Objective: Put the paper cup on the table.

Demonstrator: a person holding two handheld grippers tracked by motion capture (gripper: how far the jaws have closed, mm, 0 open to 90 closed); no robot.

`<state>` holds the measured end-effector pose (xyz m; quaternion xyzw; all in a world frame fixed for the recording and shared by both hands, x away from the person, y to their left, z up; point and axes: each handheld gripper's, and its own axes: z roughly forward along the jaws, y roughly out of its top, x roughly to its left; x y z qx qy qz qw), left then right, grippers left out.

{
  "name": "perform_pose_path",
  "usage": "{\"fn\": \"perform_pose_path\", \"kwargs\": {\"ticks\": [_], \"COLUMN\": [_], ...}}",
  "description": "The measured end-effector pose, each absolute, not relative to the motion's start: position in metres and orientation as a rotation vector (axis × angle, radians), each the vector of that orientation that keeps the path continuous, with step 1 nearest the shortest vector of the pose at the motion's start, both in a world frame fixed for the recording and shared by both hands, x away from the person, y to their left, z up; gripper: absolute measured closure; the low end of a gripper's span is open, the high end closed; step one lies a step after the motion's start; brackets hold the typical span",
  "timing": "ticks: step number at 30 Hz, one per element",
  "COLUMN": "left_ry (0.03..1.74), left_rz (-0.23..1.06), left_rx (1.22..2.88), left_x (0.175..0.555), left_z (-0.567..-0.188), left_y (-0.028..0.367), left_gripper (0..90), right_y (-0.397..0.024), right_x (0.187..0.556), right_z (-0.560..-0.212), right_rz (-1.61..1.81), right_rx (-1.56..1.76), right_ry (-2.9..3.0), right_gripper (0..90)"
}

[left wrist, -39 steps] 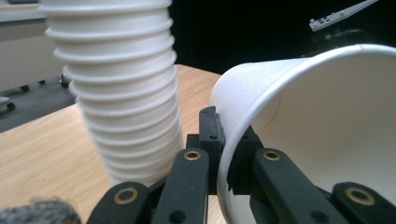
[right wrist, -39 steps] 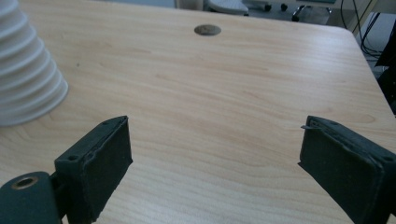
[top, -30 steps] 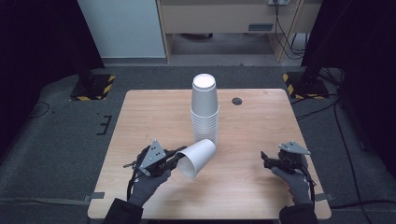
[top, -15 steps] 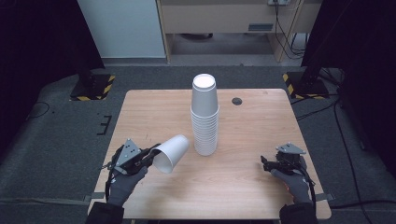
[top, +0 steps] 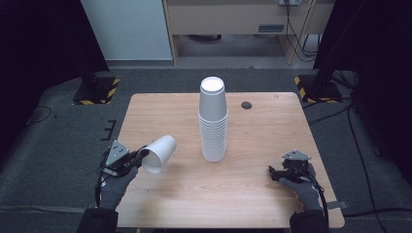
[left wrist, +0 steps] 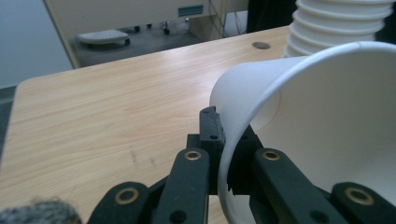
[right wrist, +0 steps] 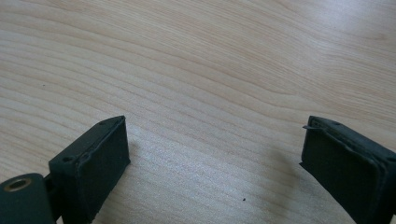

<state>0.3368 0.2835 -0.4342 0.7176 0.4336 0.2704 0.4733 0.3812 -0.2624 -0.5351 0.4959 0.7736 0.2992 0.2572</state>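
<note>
A tall stack of white paper cups (top: 213, 121) stands upside down at the middle of the wooden table (top: 252, 194). My left gripper (top: 140, 155) is shut on the rim of a single white cup (top: 159, 153), held on its side near the table's left edge. In the left gripper view the jaws pinch the cup's wall (left wrist: 243, 98), one inside and one outside, with the stack (left wrist: 341, 23) behind it. My right gripper (top: 273, 173) rests low at the table's right front, open, with bare wood between its pads (right wrist: 100, 158).
A small dark round hole (top: 247, 105) sits in the tabletop behind and to the right of the stack. Black stands with yellow-striped bases (top: 97, 90) flank the table on the grey floor. A cabinet (top: 233, 19) lies beyond the far edge.
My left gripper has carried the single cup leftward, away from the stack toward the table's left edge. The right gripper has barely moved.
</note>
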Motion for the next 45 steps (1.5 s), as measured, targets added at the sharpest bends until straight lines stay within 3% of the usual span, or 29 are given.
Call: {"fn": "perform_pose_path", "kwargs": {"ticks": [21, 45], "left_ry": [1.375, 1.604], "left_rz": [0.602, 0.4], "left_rx": [1.894, 2.147], "left_x": [0.352, 0.372], "left_z": [-0.427, -0.416], "left_y": [0.333, 0.327], "left_gripper": [86.4, 86.8], "right_y": [-0.264, -0.266], "right_x": [0.38, 0.381], "right_z": [-0.538, -0.538], "right_rz": [0.861, 0.875], "right_rx": [1.387, 1.413], "right_ry": [2.089, 2.092], "right_gripper": [7.7, 7.7]}}
